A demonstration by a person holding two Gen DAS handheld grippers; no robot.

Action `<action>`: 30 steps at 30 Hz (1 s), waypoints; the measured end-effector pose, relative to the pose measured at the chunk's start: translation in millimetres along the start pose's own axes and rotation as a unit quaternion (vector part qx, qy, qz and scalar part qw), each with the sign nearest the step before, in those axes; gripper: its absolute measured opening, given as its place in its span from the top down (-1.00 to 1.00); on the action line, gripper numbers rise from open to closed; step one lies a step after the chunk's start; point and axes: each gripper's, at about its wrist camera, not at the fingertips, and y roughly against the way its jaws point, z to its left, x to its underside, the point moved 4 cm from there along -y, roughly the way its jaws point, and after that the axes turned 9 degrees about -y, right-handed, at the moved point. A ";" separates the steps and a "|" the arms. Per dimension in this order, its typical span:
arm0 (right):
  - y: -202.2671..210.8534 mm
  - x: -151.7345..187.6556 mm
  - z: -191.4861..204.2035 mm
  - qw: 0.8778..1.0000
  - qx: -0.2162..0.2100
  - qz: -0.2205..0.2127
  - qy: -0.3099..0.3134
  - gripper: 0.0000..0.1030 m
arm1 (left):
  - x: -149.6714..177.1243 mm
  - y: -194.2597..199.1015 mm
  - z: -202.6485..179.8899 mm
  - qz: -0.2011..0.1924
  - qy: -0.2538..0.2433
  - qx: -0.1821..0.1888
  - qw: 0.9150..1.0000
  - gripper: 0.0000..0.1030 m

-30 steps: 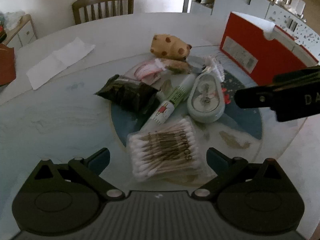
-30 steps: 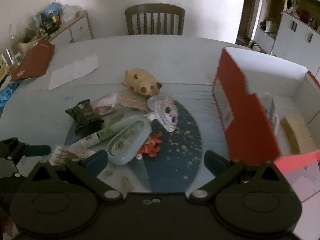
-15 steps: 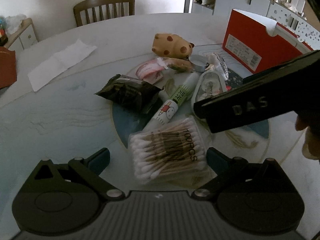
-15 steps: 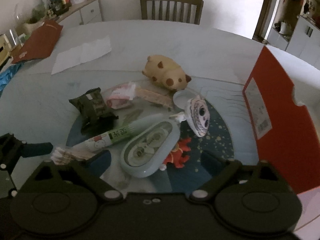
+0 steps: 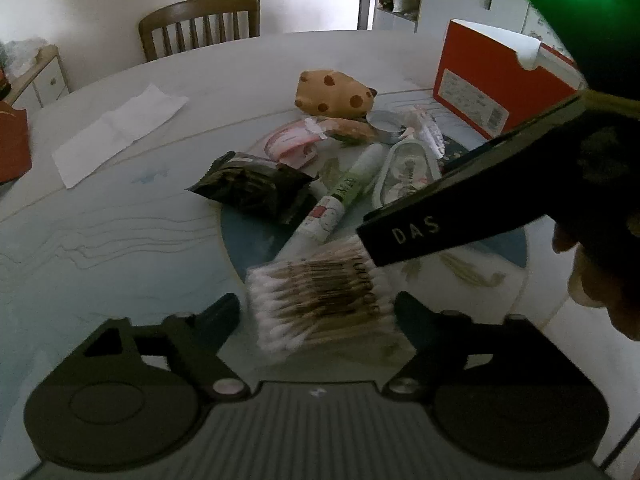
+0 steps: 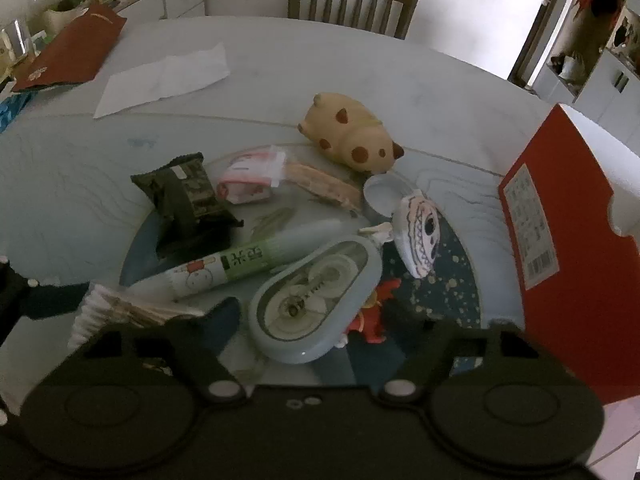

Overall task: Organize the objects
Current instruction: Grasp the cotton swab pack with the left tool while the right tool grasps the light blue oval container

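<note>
Closing around the cotton swab pack (image 5: 320, 300), the left gripper (image 5: 318, 310) has just been narrowing its jaws; the pack lies between the fingertips, and they flank it without visible pad contact. Expect a light, soft packet with a slippery film wrap; take hold across its short sides, at mid-length. Just ahead lies the green-banded tube (image 5: 340, 200), with the dark snack pouch (image 5: 256, 188) ahead-left. The right gripper's black arm crosses in from the right, overhanging the pack's far corner and limiting clearance there.

From the right wrist view, the right gripper (image 6: 334, 316) has likewise just been narrowing, with the pale blue correction-tape dispenser (image 6: 316, 300) between its fingertips; the left tip sits just beside the shell, and contact is not confirmed. The dispenser is judged rigid, smooth and light; grip its long flanks. A small red figure (image 6: 372, 316) touches its right edge, inside the jaw path. The orange box (image 6: 568, 248) stands to the right; the spotted plush toy (image 6: 348, 136) lies well ahead.
</note>
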 end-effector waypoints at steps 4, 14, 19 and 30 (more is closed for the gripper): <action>1.7 0.3 -1.9 1.000 0.010 -0.005 0.001 -0.15 | 1.3 3.2 -2.4 0.002 -0.005 -0.001 1.000 -0.34; 11.9 0.8 -18.1 0.999 -0.015 -0.014 -0.029 0.44 | 6.9 9.2 -1.2 0.012 0.012 0.002 1.000 -0.32; 14.3 1.1 -20.2 1.000 -0.013 -0.018 -0.020 0.08 | 8.6 10.4 -1.7 0.013 0.017 0.000 1.000 -0.32; -2.9 -27.1 -11.0 0.999 -0.013 -0.007 -0.031 -0.42 | 8.9 9.4 -1.9 0.012 0.018 0.000 1.000 -0.32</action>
